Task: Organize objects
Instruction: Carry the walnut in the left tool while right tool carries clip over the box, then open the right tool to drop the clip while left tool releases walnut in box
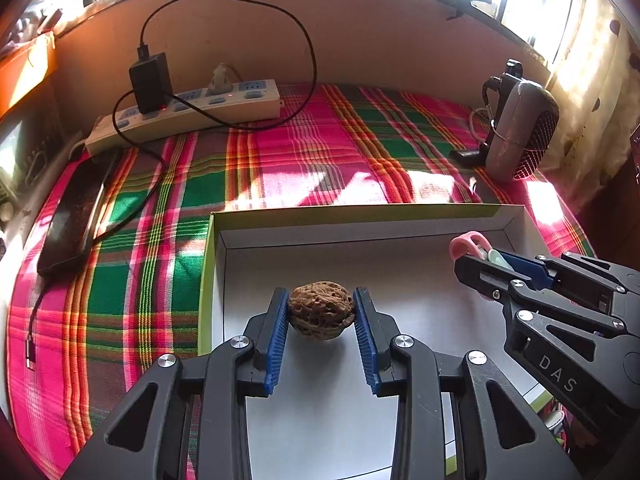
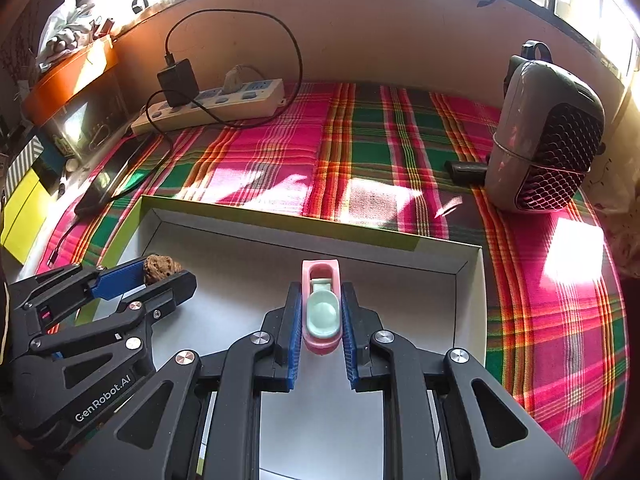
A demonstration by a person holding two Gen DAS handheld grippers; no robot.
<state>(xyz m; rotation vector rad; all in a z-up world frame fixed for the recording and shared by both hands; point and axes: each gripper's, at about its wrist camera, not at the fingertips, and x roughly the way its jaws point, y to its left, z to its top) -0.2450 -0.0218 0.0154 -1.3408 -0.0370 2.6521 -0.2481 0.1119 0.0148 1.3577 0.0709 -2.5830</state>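
Hovering over the empty box, the left gripper clamps a walnut; the right gripper pinches a toy toilet; neither is placed yet.

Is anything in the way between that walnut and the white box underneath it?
Nothing visible. The walnut, clamped in the left gripper, hangs over bare floor of the box. The right gripper, holding the pink toy toilet, is off to the side.

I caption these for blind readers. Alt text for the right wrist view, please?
The right gripper holds a pink and mint toy toilet over a white box; beside it, the left gripper holds a walnut above a plaid cloth.
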